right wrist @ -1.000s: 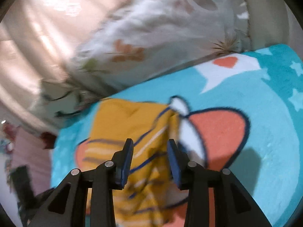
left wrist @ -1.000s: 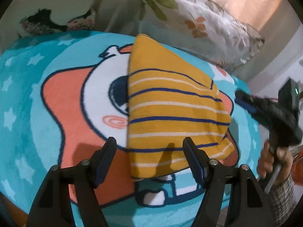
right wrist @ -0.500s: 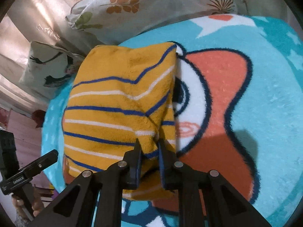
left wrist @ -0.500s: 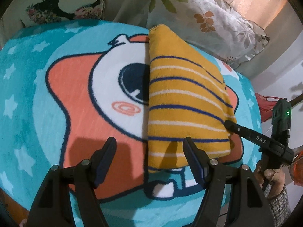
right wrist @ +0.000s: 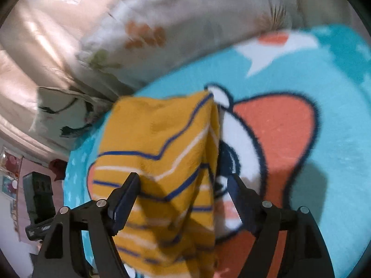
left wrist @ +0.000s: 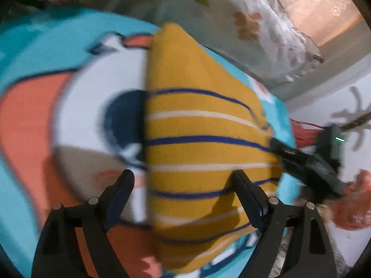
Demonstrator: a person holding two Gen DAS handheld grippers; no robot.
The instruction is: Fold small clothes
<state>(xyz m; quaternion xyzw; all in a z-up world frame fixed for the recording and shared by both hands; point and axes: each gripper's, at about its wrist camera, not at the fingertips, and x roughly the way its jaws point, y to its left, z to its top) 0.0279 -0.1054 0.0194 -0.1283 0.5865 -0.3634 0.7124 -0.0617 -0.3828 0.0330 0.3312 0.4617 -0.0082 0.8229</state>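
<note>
A folded mustard-yellow garment (left wrist: 199,143) with blue and white stripes lies on a teal cartoon rug (left wrist: 30,53). My left gripper (left wrist: 183,183) is open, its fingers spread over the garment's near end. In the right wrist view the same garment (right wrist: 157,153) lies ahead and under my right gripper (right wrist: 183,185), which is open with the jaws wide and holds nothing. The right gripper (left wrist: 308,159) also shows at the garment's right edge in the left wrist view. Both views are blurred by motion.
Floral pillows (left wrist: 262,30) lie along the rug's far edge, also in the right wrist view (right wrist: 176,23). A dark bird-print cushion (right wrist: 62,113) lies at the left. Red cloth (left wrist: 354,203) lies off the rug's right side.
My right gripper was shut on a fold of the garment half a second ago; it has let go and opened wide. The left gripper moved closer over the garment, still open.
</note>
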